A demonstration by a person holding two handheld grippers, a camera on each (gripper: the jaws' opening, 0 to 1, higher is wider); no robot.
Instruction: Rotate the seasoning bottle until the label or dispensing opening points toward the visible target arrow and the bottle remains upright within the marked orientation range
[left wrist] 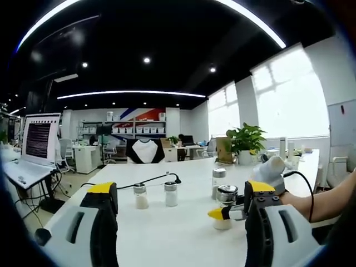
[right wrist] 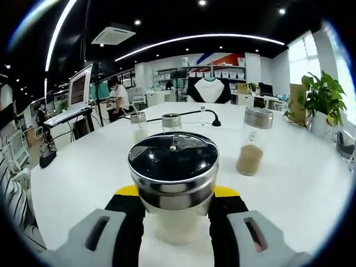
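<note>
Right claw (right wrist: 174, 214) clamped on seasoning bottle (right wrist: 173, 178) — upright, white table (right wrist: 83, 183), left claw (left wrist: 181, 214) wide.

Pale grey left gripper (left wrist: 181, 222) and right gripper (right wrist: 173, 222): black jaws, yellow tips, slotted housings. Black cable (left wrist: 307, 192) at right of left gripper view.

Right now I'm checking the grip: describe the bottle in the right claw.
The seasoning bottle stands upright on the white table, a clear body of pale contents under a chrome-rimmed black lid with dispensing openings. The right claw closes on its sides; the left gripper view shows the same hold.
</note>
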